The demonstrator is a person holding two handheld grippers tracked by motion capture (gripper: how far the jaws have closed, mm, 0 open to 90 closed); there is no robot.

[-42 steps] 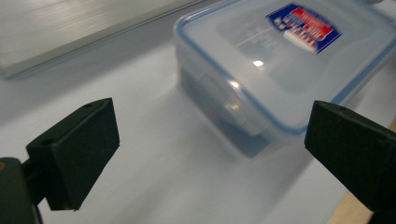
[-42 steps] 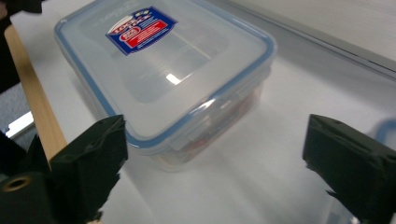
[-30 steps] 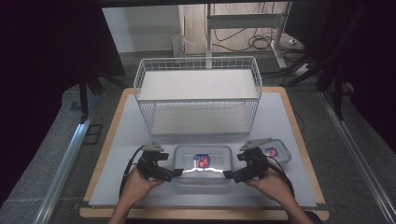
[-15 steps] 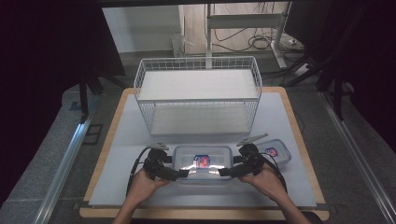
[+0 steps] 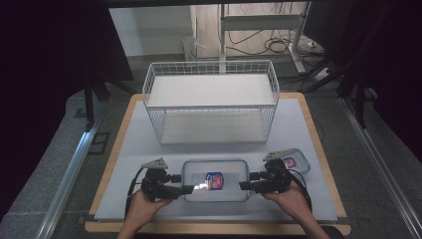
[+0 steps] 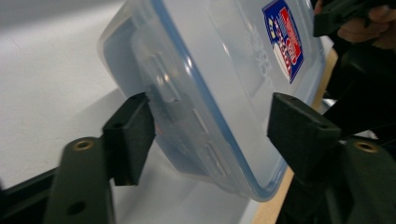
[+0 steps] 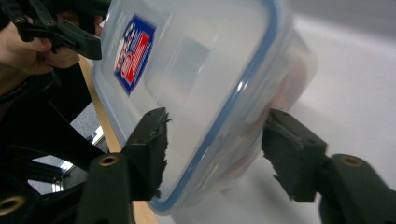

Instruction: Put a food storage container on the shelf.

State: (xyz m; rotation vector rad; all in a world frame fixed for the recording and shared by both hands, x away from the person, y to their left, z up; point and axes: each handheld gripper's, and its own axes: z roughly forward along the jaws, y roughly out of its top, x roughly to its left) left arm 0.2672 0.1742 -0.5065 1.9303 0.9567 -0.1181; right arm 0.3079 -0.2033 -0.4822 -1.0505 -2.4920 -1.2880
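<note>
A clear plastic container (image 5: 215, 180) with a blue-rimmed lid and a red-and-blue sticker lies on the white mat near the front edge. My left gripper (image 5: 188, 189) is at its left end and my right gripper (image 5: 245, 185) at its right end. In the left gripper view the jaws (image 6: 210, 126) straddle the container (image 6: 219, 70), one against its side latch, one over the lid. In the right gripper view the jaws (image 7: 215, 135) hold the container (image 7: 201, 60) between lid and underside. Both pairs of jaws have just been closing onto it.
A white wire basket (image 5: 211, 99) stands at the back middle of the mat. A smaller lidded container (image 5: 294, 160) lies just behind my right hand. The wooden table edge (image 5: 214, 228) runs close under both hands.
Both grippers have moved inward to the container's two ends. Their jaws, wide before, have closed on it.
</note>
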